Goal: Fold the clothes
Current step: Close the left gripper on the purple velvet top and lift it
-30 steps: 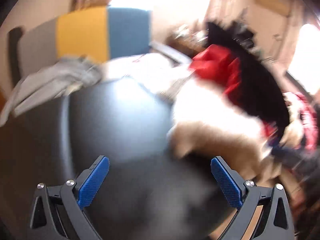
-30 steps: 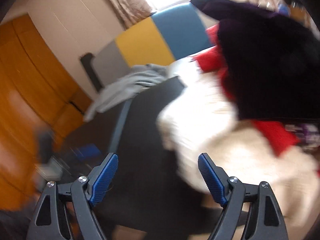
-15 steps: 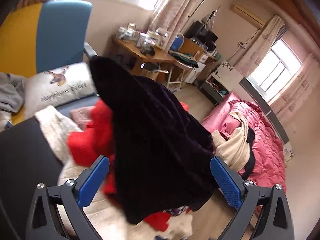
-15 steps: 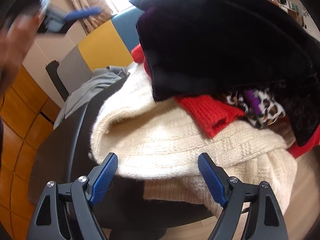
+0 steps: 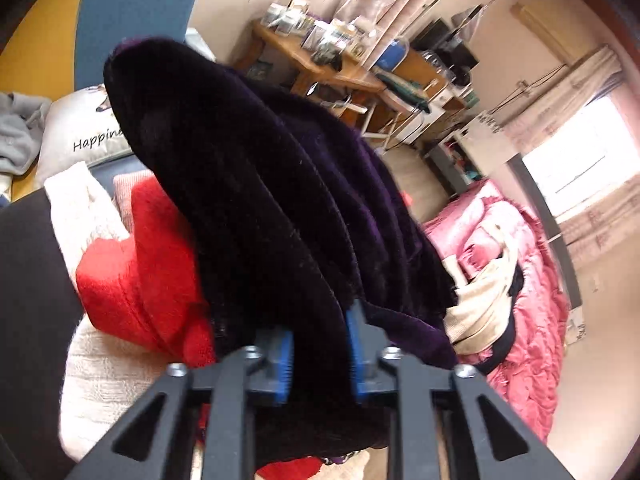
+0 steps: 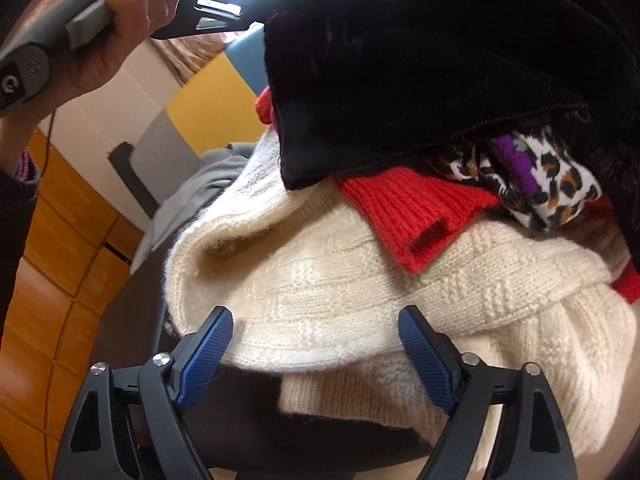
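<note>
Left wrist view: the dark velvet garment [image 5: 256, 208] tops the heap, its near hem pinched between the nearly closed blue pads of the left gripper [image 5: 320, 350]. Under it lie a red knit [image 5: 136, 276] and a cream sweater [image 6: 360, 300], piled at the black table's [image 5: 28, 300] edge. The right gripper [image 6: 316, 354] gapes wide, holding nothing, just before the cream sweater. Lifting the velvet risks dragging the red knit off the edge.
</note>
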A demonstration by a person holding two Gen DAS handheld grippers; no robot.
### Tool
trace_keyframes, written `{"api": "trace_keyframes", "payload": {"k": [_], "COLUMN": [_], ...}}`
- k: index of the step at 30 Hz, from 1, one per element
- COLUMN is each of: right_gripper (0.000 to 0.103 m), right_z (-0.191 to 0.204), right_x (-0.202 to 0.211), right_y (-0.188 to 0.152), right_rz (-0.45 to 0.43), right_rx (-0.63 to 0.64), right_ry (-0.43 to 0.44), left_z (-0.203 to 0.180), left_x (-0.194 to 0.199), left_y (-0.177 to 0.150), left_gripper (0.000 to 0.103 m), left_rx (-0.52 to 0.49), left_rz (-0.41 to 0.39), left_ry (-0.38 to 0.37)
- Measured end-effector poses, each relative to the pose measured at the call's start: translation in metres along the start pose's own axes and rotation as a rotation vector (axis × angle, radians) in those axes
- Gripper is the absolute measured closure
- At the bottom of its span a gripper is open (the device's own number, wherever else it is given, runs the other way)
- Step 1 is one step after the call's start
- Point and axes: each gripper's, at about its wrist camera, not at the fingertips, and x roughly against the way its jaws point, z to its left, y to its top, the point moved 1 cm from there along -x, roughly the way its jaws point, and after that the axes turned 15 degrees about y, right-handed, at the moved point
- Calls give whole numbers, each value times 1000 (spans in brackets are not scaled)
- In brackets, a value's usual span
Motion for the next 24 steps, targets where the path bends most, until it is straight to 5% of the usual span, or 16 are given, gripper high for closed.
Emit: {"api": "trace_keyframes", "payload": {"k": [4,10,16,19,24], "right_gripper": [15,15,20,20,20], "right_z": [-8,-1,10,13,11], "right_x": [16,0,27,46,67], "right_y": [-13,-6,9,11,10], "right_rz": [-97,-85,-160,-208,-247], "right_rx": [11,6,-15,-20,-70], "right_ry": [67,48,24,-3,0], "left_z": [7,16,79,128,219], "left_x": [30,101,158,175,193], "left_y": [-9,-31,-52,-71,-132], "left_gripper": [90,90,94,99,103], "left_rx": [-14,-77,-18,24,82], "left_rz": [-78,-212,-284,-300,-283], "left_ry": [-57,-151,-171,-133,37]}}
